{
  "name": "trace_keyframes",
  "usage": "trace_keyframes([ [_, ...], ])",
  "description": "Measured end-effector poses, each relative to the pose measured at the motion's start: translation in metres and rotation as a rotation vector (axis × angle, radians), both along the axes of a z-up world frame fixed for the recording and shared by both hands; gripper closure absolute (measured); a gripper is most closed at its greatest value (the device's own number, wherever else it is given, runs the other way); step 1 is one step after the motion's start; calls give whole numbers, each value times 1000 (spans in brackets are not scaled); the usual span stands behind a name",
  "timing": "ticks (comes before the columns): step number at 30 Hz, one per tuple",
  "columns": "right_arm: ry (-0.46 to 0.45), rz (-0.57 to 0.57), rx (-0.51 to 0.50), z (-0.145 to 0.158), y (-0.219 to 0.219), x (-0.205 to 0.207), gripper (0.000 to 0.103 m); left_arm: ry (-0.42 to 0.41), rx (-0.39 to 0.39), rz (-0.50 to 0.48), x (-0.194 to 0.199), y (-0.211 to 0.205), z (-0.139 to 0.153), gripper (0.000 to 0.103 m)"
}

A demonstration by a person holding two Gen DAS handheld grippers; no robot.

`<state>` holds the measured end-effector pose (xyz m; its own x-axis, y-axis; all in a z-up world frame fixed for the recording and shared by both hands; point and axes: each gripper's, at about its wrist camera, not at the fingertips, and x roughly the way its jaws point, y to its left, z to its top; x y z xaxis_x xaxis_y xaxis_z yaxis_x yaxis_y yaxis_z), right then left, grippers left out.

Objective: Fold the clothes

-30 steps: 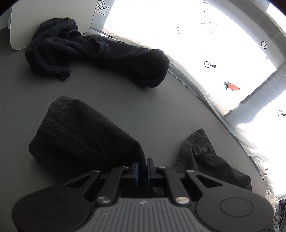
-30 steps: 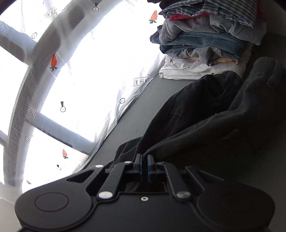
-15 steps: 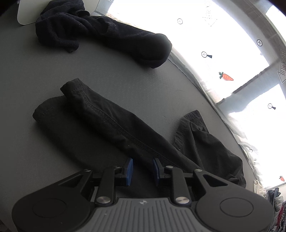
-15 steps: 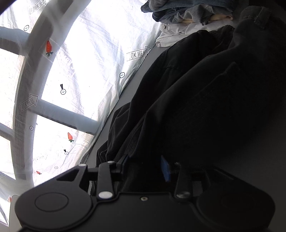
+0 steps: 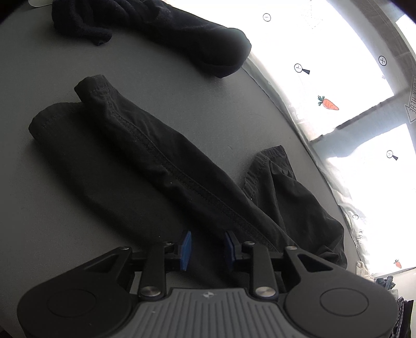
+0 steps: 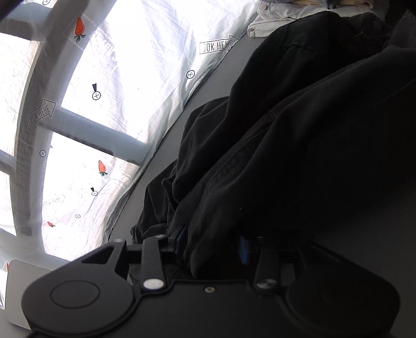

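Observation:
A pair of black trousers (image 5: 145, 166) lies stretched out on the grey table (image 5: 39, 247), one leg folded along its seam and the other leg's hem further right. My left gripper (image 5: 208, 247) hovers low over the near end of the trousers; its jaws are opening, the blue pads (image 5: 186, 249) stand apart, and cloth lies under the gap without being pinched. In the right wrist view the waist end of the trousers (image 6: 299, 156) is bunched up. My right gripper (image 6: 212, 247) is open, with a fold of that cloth lying loosely between its fingers.
Another dark garment (image 5: 182, 33) lies crumpled at the table's far side. A stack of folded clothes (image 6: 280, 15) sits beyond the trousers in the right wrist view. A white sheet printed with carrots (image 5: 338, 65) hangs along the table's edge. A pale flat board (image 6: 15, 299) lies near the right gripper.
Both grippers, shut on the black trousers a second ago, have opened and let go. The trouser leg has dropped flat onto the table, and both hands have sunk closer to it.

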<state>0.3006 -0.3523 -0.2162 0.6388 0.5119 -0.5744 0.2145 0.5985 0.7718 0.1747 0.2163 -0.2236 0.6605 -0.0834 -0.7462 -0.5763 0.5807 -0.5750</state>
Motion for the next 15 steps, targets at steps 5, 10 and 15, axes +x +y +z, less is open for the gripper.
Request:
trace_keyframes([
  [5,3,-37,65,-6,-10,-7,84,0,-62,106,9,24,-18,61],
  [10,-13,-18,68,-3,-6,-9,86,-8,-100,118,23,34,-25,61],
  [15,26,-15,98,-8,-6,-5,85,-6,-124,86,36,27,-33,63],
])
